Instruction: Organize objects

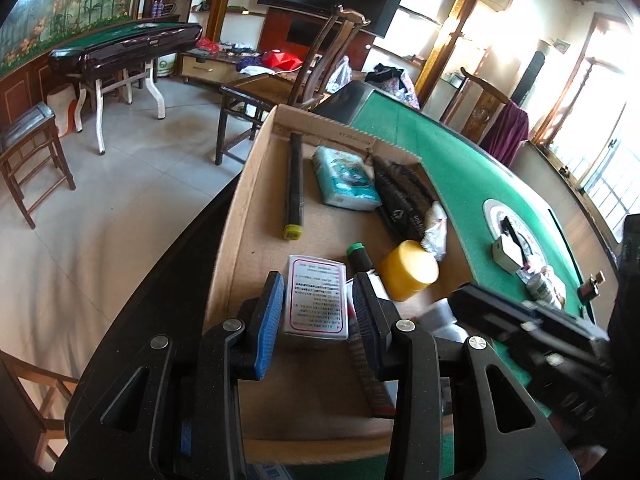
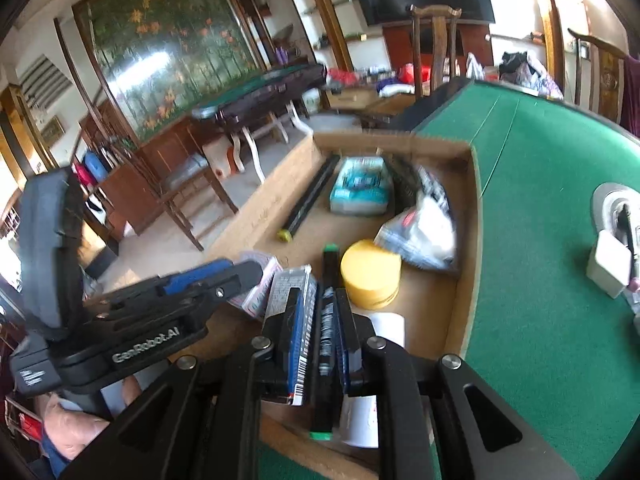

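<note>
Right claw (image 2: 318, 322) clamped a black tube (image 2: 326, 320) over the carton (image 1: 240, 216); left claw (image 1: 316, 304) held a white box (image 1: 316, 300), part-open. Step: likely placing both inside. Next: lower, release into free space near yellow jar (image 1: 408, 270). Green desk (image 2: 540, 240); cluttered room.

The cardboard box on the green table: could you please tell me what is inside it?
Inside the cardboard box lie a black tube, tissue pack, black bag, clear bag, yellow jar and white carton. The tools hide the near end.
</note>
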The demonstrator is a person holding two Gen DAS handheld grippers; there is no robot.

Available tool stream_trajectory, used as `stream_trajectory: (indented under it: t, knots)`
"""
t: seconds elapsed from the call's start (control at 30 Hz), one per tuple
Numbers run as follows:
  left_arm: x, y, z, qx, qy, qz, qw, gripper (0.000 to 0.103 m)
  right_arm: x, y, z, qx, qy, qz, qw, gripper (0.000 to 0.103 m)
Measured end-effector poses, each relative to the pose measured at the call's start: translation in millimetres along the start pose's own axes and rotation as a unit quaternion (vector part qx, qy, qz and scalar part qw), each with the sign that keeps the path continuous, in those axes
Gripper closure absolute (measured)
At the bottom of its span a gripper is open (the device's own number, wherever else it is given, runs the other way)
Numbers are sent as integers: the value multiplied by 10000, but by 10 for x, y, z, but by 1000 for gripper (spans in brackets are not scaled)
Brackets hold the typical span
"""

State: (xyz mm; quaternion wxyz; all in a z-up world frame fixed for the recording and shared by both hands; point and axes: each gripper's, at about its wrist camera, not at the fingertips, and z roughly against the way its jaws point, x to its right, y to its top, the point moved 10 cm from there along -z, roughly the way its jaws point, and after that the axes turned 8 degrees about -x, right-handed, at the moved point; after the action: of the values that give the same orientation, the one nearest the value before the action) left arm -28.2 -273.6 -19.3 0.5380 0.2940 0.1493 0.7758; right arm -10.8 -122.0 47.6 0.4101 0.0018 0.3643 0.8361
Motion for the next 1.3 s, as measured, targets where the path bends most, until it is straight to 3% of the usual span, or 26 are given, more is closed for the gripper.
stream_trajectory:
  t: [0.17,0.3,0.33,0.43,0.5,0.63,0.8,1.03,1.07,1.13,1.2,1.3]
  knots:
    - [328,3,154,142,-145,-338,9992,68,495,9,896,849,-388,202,9954,89]
    - [729,-37,199,165,-375,-691,9968,68,1360,-198,1890,1453,-1209,328,9814,89]
    - [894,-59,189,141,-462,-811,9955,68,1588,-272,2116,1586,-1359,342,9773,84]
    - [1231,-110,130,73,-599,-1027,9929,68,2354,-487,2836,1986,-2108,235,9569,54]
    - [1502,-171,62,-39,-724,-1182,9903,68,2871,-673,3221,2219,-2343,-12,9465,49]
    - [2019,-316,-56,-226,-839,-1562,9839,68,3406,-857,3307,2101,-2616,-293,9416,49]
    - [2474,-442,-154,-370,-876,-1984,9755,68,3639,-996,2835,1336,-2816,-184,9500,49]
    - [2497,-481,-262,-488,-808,-2084,9735,68,3808,-1091,2409,680,-2873,32,9554,49]
    - [2471,-477,-276,-501,-787,-2071,9739,68,3853,-1113,2367,608,-2933,61,9541,49]
    - [2435,-466,-299,-507,-747,-2044,9747,68,4042,-1150,2314,375,-3469,78,9371,49]
    - [2391,-448,-307,-501,-730,-1993,9759,68,4180,-1146,2400,479,-3823,-57,9228,49]
    - [2345,-409,-301,-459,-700,-1940,9774,68,4093,-1048,2692,1053,-3442,-546,9314,49]
